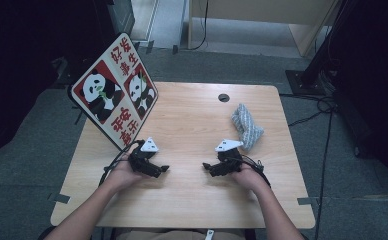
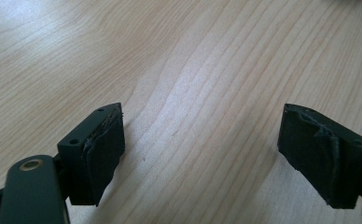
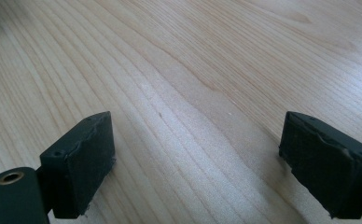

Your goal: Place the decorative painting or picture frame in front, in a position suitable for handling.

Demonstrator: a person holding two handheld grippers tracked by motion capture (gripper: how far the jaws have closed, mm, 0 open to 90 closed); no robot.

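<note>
Both my tongs rest open and empty on the tabletop (image 1: 192,120), and the rolled grey cloth (image 1: 246,126) lies just beyond my right tongs (image 1: 213,167), long axis pointing away, farther from my left tongs (image 1: 158,170).

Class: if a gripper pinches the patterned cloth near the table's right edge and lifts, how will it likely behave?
The cloth lies crumpled in soft folds, so it is probably floppy and would drape. It looks light. Pushed, it would likely bunch rather than slide whole.
</note>
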